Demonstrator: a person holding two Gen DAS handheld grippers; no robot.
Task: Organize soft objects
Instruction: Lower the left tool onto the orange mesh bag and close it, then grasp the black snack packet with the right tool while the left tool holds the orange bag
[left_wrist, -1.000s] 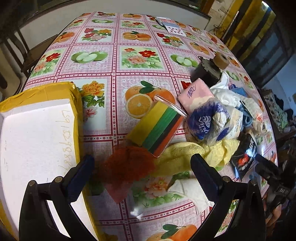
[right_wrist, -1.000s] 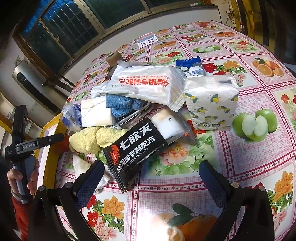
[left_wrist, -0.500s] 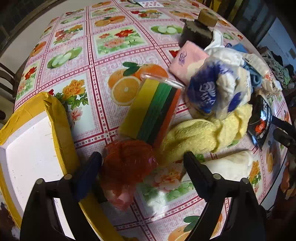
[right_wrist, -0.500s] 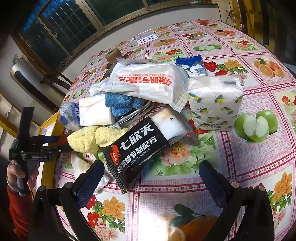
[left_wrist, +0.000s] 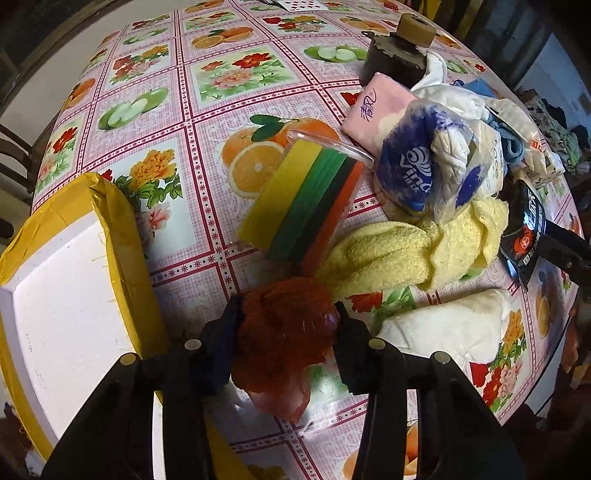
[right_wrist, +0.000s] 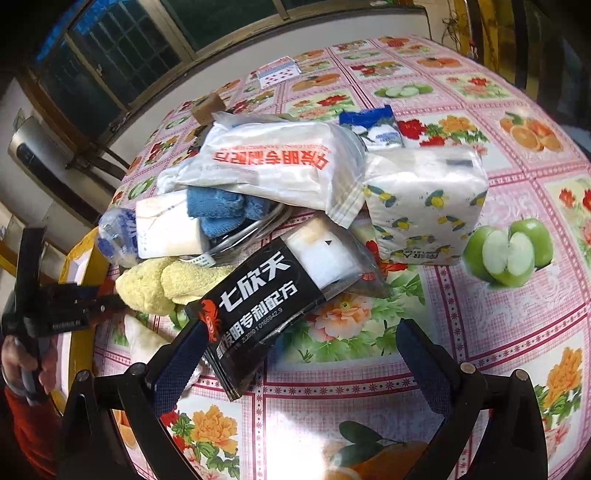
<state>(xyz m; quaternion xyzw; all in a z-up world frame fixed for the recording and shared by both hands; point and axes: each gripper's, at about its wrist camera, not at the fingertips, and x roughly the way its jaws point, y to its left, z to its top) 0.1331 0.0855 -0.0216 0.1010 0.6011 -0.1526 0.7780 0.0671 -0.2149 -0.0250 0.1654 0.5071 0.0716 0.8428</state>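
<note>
Left wrist view: the left gripper (left_wrist: 286, 325) has its fingers (left_wrist: 225, 325) clenched on a red mesh scrubber (left_wrist: 286, 332), held just beside the yellow-taped rim of a white foam box (left_wrist: 70, 295) on the table (left_wrist: 207, 85). What the box holds cannot be told. Beyond the scrubber lie a clear pack of coloured sponges (left_wrist: 303, 206), a yellow towel (left_wrist: 413, 251) and a white cloth roll (left_wrist: 450, 325). Behind them sits a blue-and-white wrapped tissue roll (left_wrist: 424, 173).

In the right wrist view, the right gripper (right_wrist: 295, 350) hangs with fingers (right_wrist: 181, 358) released and spread wide. Its left finger sits beside a black packet (right_wrist: 258, 306). A patterned tissue pack (right_wrist: 424, 206) and a white printed bag (right_wrist: 280, 166) lie beyond.
</note>
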